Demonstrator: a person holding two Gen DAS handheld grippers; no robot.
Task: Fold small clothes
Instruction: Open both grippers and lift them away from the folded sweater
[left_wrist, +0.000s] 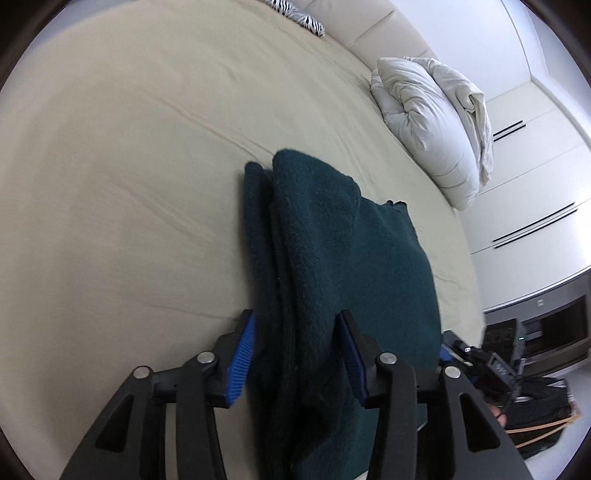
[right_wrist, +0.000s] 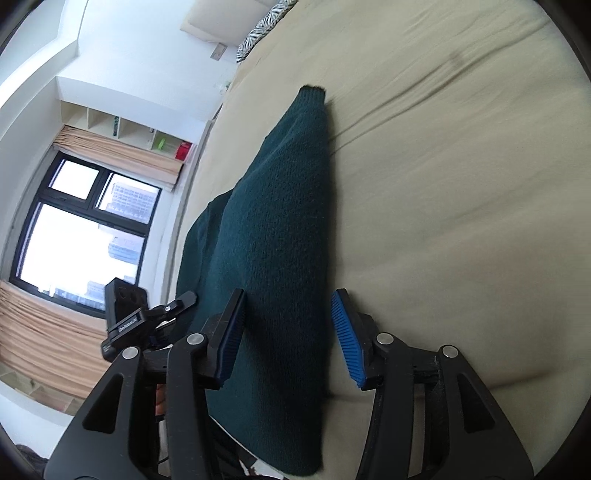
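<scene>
Dark green knit garment lies folded lengthwise on the bed, below the white pillow. Left gripper and right gripper straddle it, part-open, pads clear. Further folding apparently remains.

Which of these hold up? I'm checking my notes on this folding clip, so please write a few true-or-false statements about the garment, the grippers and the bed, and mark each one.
1. The garment is dark green. True.
2. The garment lies on a bare wooden floor. False: it lies on a beige bed sheet.
3. The left gripper has the garment between its blue pads with a gap on each side. True.
4. The right gripper is clamped shut on nothing. False: its jaws stand apart around a fold of the garment.
5. A white pillow lies beyond the garment at the bed's far edge. True.
6. The pillow rests on top of the garment. False: they are apart.
</scene>
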